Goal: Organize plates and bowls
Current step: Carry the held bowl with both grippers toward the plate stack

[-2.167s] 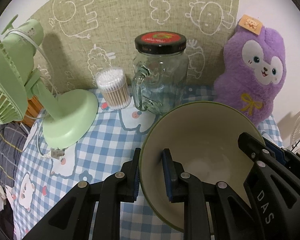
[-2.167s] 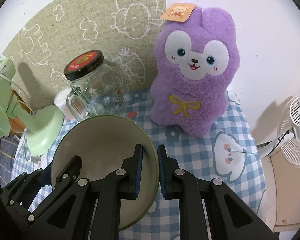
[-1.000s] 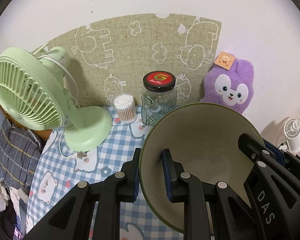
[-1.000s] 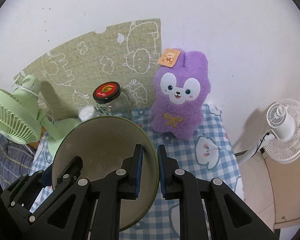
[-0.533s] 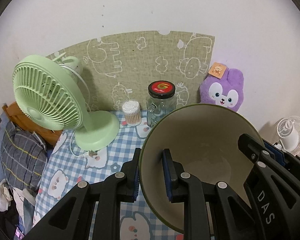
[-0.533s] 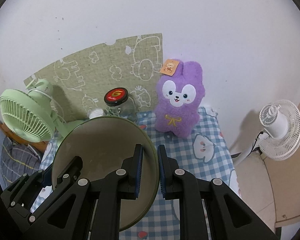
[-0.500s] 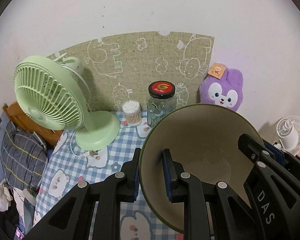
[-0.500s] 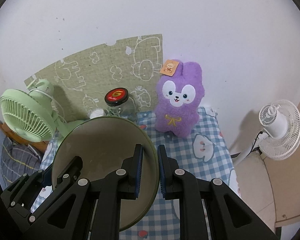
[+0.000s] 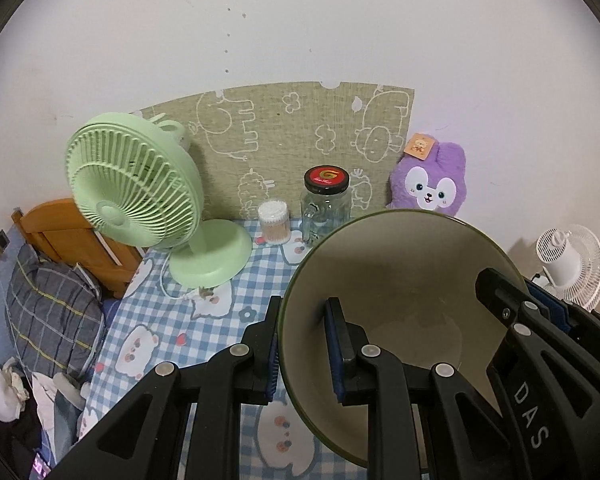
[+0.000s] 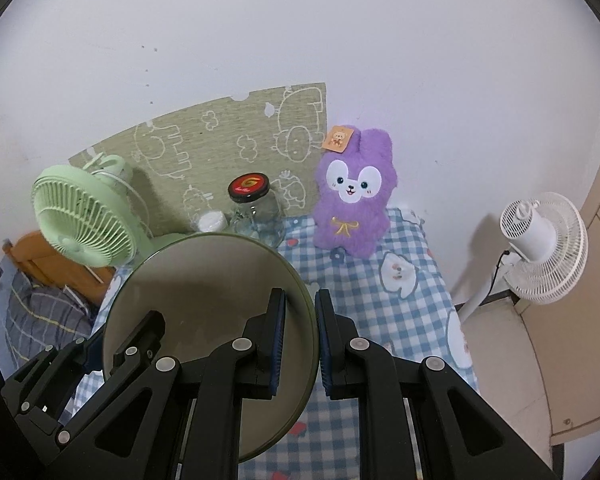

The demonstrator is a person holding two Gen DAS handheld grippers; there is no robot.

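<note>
White letters reading "DAS" mark the black arm of the right gripper (image 9: 540, 312) where it crosses the left wrist view; the red emblem on the jar (image 9: 326, 204) lid is too small to read, and the tag on the purple plush (image 9: 430, 186) ear shows only a bear picture.

A cream bowl (image 9: 400, 280) with a dark green rim is held tilted above the blue checked cloth (image 9: 160, 320), near the viewer's end and well apart from the things along the wall. The left gripper (image 9: 302, 350) is clamped on its left rim, one pad outside and one inside. The right gripper is clamped on the opposite rim, the wall pinched between its blue pads (image 10: 278, 340).

The left wrist view alone shows the cotton-swab tub (image 9: 275, 222) in full, the green fan (image 9: 136, 196) down to its base, and crumpled things on the floor at lower left. The right wrist view alone shows the plush whole, with its yellow bow, the white fan (image 10: 544, 248) on its stand, and a beige surface at right.
</note>
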